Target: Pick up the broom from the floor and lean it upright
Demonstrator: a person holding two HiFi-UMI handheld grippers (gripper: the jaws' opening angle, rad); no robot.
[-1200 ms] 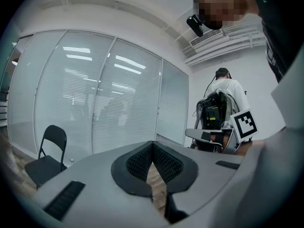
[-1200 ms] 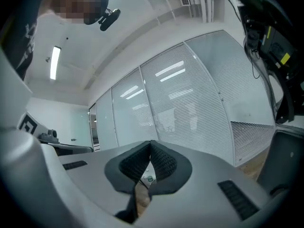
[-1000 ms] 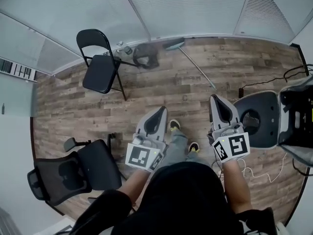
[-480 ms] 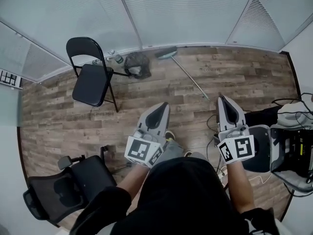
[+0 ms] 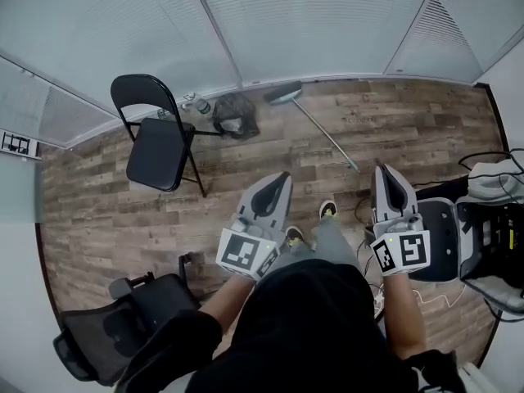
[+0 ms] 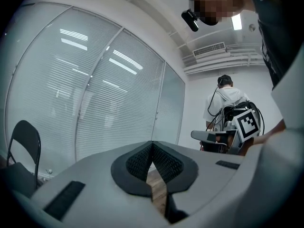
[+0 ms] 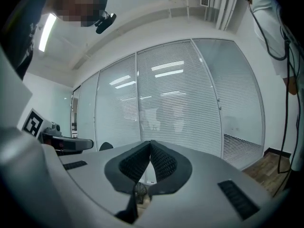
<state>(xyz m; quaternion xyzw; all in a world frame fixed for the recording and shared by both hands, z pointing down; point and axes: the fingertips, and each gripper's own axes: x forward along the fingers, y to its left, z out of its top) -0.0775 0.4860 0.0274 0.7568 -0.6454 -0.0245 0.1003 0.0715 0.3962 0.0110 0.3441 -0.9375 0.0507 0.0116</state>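
The broom (image 5: 319,129) lies flat on the wooden floor, its pale head (image 5: 283,95) near the glass wall and its thin handle running down-right to an end close to my right gripper's tip. My left gripper (image 5: 281,177) (image 6: 152,145) is held level above the floor, shut, with nothing between its pads. My right gripper (image 5: 383,170) (image 7: 151,144) is also level, shut and empty, just right of the handle's end in the head view. Neither gripper touches the broom.
A black folding chair (image 5: 160,137) stands at the left by the glass wall, with a dark bag (image 5: 234,113) and a bottle (image 5: 199,103) beside it. A black office chair (image 5: 123,326) is at lower left. A grey seat (image 5: 442,219), equipment and cables (image 5: 491,158) crowd the right. A person (image 6: 228,103) stands behind.
I have stepped forward, and both grippers have been carried along toward the broom. The handle's end now lies closer to my right gripper. Both stay shut.
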